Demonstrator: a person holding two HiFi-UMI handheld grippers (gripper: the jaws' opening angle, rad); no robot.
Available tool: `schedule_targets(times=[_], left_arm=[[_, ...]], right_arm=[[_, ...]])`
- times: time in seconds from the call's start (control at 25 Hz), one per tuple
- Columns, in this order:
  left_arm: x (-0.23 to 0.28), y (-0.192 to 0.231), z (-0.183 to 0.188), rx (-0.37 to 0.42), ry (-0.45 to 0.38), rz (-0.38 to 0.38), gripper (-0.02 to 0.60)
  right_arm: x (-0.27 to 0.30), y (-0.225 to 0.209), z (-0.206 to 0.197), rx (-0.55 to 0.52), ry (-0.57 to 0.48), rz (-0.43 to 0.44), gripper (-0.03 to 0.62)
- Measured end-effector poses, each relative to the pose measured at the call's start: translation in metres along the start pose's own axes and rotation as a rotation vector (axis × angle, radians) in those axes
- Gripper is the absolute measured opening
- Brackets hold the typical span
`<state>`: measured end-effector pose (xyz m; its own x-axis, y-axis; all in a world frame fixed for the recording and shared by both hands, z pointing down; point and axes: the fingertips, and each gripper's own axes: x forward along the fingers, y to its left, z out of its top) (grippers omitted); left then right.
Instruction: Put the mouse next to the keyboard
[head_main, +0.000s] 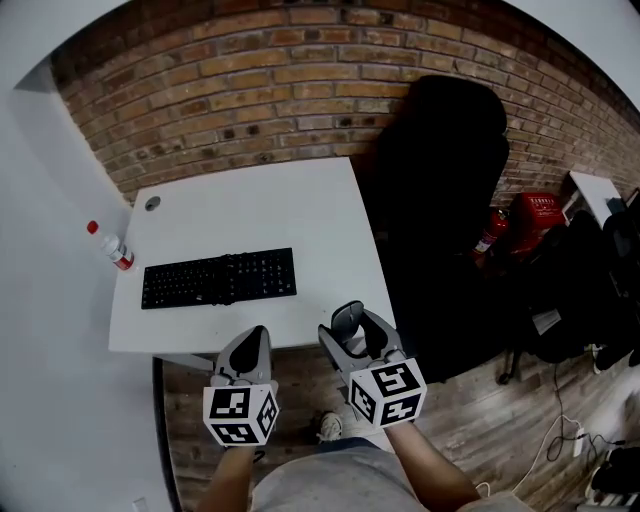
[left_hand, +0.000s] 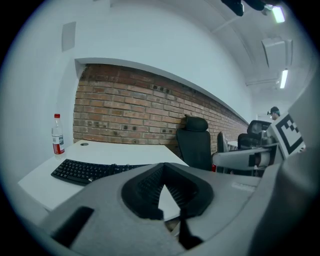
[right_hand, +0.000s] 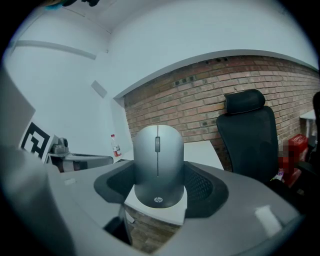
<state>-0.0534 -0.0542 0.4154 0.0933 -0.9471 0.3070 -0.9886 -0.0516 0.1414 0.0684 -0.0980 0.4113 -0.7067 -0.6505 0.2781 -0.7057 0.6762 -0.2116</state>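
Right gripper (head_main: 352, 330): fingers are clamping the grey mouse (right_hand: 158, 162), holding it above the counter's (head_main: 250, 205) near right corner.
Left gripper (head_main: 256, 336): fingers are pressing together, gripping nothing.
Keyboard (head_main: 218, 277): lying on the counter, left of the mouse, apart.

In front of you a white table (head_main: 300, 210) stands in the corner between a brick wall (head_main: 270, 80) and a plain white wall (head_main: 40, 330). A clear bottle (head_main: 110, 248) with a red cap and red label stands upright at the table's left edge, and a round grey grommet (head_main: 152, 203) sits near its back left corner. To your right a black office chair (head_main: 445, 180) stands just beside the table. Past it you see a red fire extinguisher (head_main: 490, 232) and a red crate (head_main: 538, 212). The floor (head_main: 480, 420) is wood plank, with cables (head_main: 565, 425) trailing at the lower right.
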Motion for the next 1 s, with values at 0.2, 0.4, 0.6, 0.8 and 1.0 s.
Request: schedule_targets(times=[0.2,0.4,0.6,0.8,1.0], left_arm=[[0.022,0.002,0.009,0.012,-0.01,0.04,-0.006],[0.037,0.003,0.01,0.019,-0.002,0.06,-0.006],[0.053,0.009,0.01,0.022,0.007,0.069,-0.006],[0.074,0.02,0.014,0.032,0.001,0.061,-0.006],[0.101,0.045,0.018,0.013,-0.009,0.036,-0.006]], right_arm=[[0.013,-0.022,0.006,0.015,0.012,0.018,0.304],[0.024,-0.037,0.006,0.036,0.03,0.022,0.304],[0.037,-0.045,0.005,0.052,0.043,0.027,0.304],[0.059,-0.053,0.0,0.066,0.07,0.015,0.304],[0.091,-0.06,-0.003,0.062,0.105,-0.02,0.304]])
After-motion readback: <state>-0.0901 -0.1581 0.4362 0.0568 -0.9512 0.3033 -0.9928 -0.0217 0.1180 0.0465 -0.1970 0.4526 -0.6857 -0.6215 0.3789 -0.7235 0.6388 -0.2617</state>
